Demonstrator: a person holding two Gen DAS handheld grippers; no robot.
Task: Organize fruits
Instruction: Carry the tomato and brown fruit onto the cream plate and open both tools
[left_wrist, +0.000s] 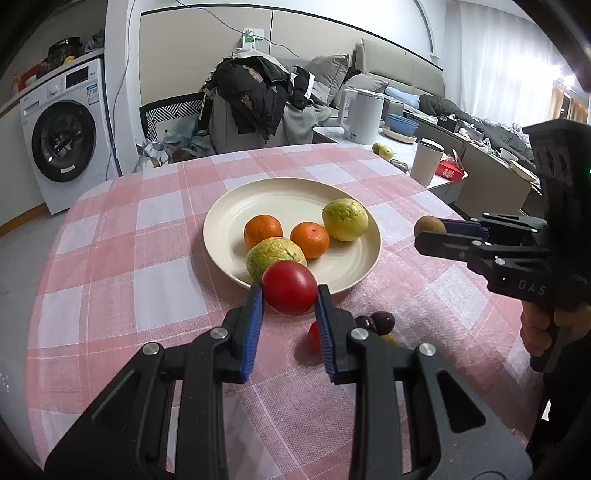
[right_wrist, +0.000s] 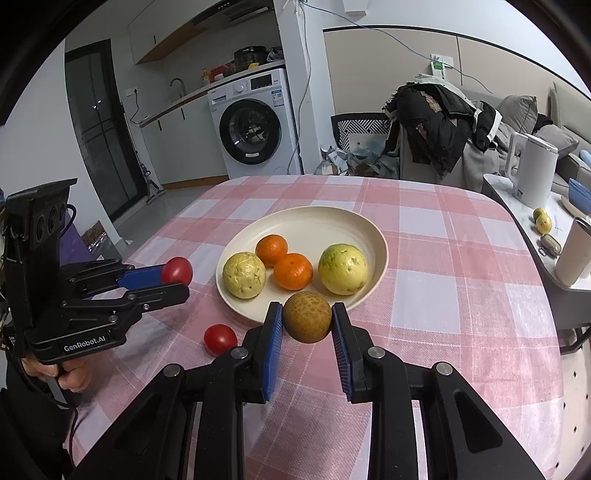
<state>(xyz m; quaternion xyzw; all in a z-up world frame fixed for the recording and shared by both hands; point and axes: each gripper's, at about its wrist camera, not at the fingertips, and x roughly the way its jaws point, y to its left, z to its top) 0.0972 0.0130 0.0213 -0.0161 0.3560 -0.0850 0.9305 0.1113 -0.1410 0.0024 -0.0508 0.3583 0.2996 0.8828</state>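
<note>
Left gripper (left_wrist: 289, 290) I've clamped on a red tomato (left_wrist: 289, 287); right gripper (right_wrist: 306, 322) grips a brown fruit (right_wrist: 307, 316), both held just before the plate (right_wrist: 314, 218) of oranges and guavas.

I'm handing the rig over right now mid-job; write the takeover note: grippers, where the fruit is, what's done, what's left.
Left gripper: shut on a red tomato, held near the plate's near rim.
Right gripper: shut on a brown round fruit, also held at the near rim.
Plate: holds two oranges and two yellow-green fruits.
Done: those four are plated.
Left: set down both held fruits, presumably on the plate; then a small red tomato and the dark round fruits on the checked cloth near the left gripper.
</note>
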